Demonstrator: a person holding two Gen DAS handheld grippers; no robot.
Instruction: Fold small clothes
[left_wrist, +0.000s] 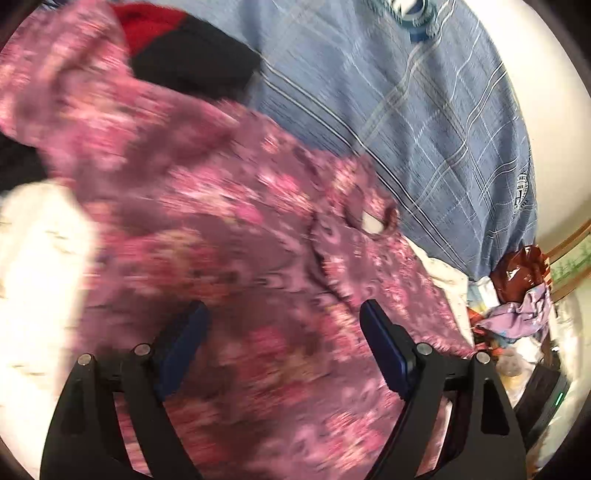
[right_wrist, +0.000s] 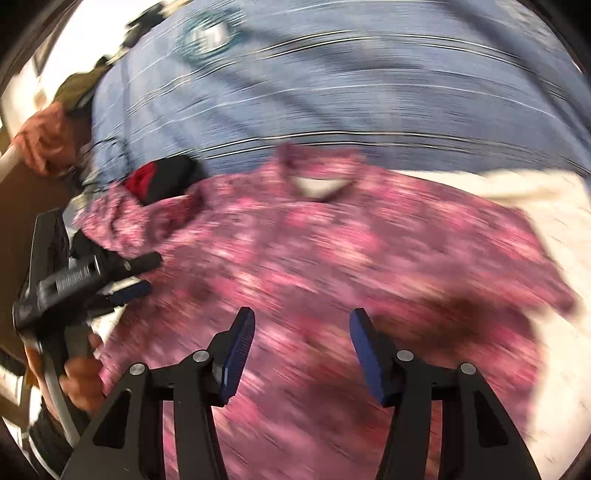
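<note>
A small pink floral shirt (left_wrist: 229, 229) lies spread on a white surface; it also shows in the right wrist view (right_wrist: 332, 254), collar at the far side. My left gripper (left_wrist: 282, 314) is open just above the shirt with nothing between its blue pads. My right gripper (right_wrist: 301, 321) is open above the shirt's lower part, empty. The left gripper (right_wrist: 142, 271) shows in the right wrist view at the shirt's left sleeve, held by a hand. Both views are motion-blurred.
A large blue plaid shirt (left_wrist: 424, 122) lies beyond the pink one, also in the right wrist view (right_wrist: 332, 92). A black and red garment (left_wrist: 192, 55) sits by the left sleeve. Crumpled clothes (left_wrist: 517, 295) lie at the right. The white surface (right_wrist: 554, 277) shows to the right.
</note>
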